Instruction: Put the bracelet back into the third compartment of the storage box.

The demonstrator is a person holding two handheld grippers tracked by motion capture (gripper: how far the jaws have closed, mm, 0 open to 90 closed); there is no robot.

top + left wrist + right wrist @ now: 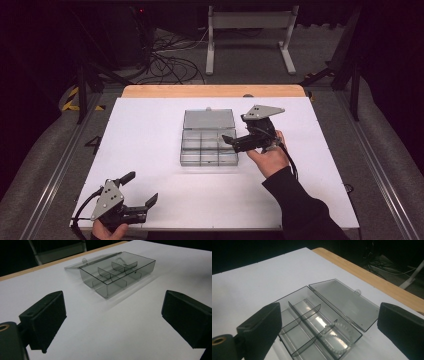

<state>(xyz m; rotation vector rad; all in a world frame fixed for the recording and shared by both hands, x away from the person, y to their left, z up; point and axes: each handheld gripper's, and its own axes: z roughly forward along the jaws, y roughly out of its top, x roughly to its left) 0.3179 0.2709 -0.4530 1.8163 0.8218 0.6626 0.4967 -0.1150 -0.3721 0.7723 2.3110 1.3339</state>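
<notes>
Left gripper (pixel 141 191): black body, blocky black jaws, grey three-cornered plate with dark screws, black cable.
Right gripper (pixel 229 139): black, same grey plate, black cable.
Sleeve (pixel 299 205): long, black, on right arm.

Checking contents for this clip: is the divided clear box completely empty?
No. In the right gripper view a white bead bracelet lies in a compartment of the open box, next to its flat lid.

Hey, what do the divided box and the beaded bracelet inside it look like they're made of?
The divided box looks like hard, smoke-tinted clear plastic with a glossy finish: the table shows through its walls and light glints off the bottom. The beaded bracelet is a ring of small, matte whitish beads, possibly plastic or stone; the pictures can't settle which.
</notes>
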